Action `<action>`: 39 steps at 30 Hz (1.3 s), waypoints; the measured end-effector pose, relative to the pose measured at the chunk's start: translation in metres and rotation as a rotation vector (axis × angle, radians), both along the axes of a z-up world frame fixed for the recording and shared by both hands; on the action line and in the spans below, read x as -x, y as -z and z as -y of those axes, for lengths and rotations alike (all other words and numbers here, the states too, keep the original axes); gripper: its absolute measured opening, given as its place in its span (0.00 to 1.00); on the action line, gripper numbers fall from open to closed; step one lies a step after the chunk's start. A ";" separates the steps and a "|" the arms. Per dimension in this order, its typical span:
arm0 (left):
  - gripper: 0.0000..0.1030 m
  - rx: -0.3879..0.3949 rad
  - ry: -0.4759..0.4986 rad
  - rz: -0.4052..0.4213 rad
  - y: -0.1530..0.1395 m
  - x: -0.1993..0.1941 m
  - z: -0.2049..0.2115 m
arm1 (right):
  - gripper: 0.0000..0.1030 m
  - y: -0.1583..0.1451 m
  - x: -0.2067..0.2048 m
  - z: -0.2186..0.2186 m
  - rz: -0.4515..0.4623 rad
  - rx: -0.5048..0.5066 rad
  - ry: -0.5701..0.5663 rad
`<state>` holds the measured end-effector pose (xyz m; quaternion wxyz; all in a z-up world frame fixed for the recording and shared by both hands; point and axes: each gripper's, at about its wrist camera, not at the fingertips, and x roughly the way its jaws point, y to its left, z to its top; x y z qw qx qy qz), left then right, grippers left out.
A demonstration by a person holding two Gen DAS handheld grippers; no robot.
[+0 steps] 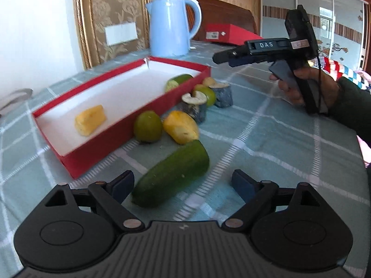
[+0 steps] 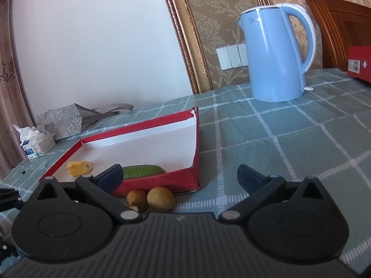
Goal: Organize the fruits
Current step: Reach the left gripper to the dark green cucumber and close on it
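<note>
Left gripper (image 1: pixel 183 185): released, jaws spread wide; nothing pressed between the pads.
Cucumber (image 1: pixel 172 175): lying on the surface (image 1: pixel 266 139) between the left gripper's fingers, tilted, free of both pads as far as visible.
Red box (image 1: pixel 97 143): open, white inside, resting on the checked cloth to the left of the loose fruits.
Inside the box: a yellow piece (image 1: pixel 90 120) near the close end; a green fruit (image 1: pixel 178 82) at the far end, against the wall.
Outside the box: a round green fruit (image 1: pixel 148 126) touching the box wall; a yellow fruit (image 1: pixel 180 127) just beside it; behind them two grey cut chunks (image 1: pixel 194 106) with another green fruit (image 1: pixel 208 95) between.
Right gripper (image 2: pixel 179 177): released, jaws wide apart, nothing between them; seen from the left wrist view held in a hand (image 1: pixel 299 85) above the surface, well apart from the fruits.
Right wrist view: two brownish round fruits (image 2: pixel 160 199) just outside the box corner, below the gripper.
Kettle (image 1: pixel 172 26): light blue, upright, behind the box.
Second red box (image 1: pixel 228 33): behind the kettle, at the far edge of the surface.
</note>
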<state>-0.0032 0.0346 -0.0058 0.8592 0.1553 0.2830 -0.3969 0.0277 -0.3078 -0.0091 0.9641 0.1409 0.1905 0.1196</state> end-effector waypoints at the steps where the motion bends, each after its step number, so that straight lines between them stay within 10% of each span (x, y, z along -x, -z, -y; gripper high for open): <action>1: 0.89 0.010 0.002 -0.014 0.000 0.000 -0.001 | 1.00 0.000 -0.001 0.001 -0.006 -0.005 0.002; 17: 0.88 0.136 -0.276 -0.089 -0.011 0.038 0.011 | 1.00 0.002 -0.001 0.002 -0.023 -0.025 0.029; 20: 0.88 0.089 -0.348 0.048 -0.015 0.047 0.017 | 1.00 0.002 0.000 0.002 -0.018 -0.023 0.029; 28: 0.88 -0.112 -0.204 0.182 -0.003 0.046 0.029 | 1.00 0.002 0.001 0.001 -0.010 -0.016 0.022; 39: 0.81 0.052 -0.185 -0.022 -0.002 0.013 0.002 | 1.00 0.001 0.001 0.001 -0.014 -0.014 0.021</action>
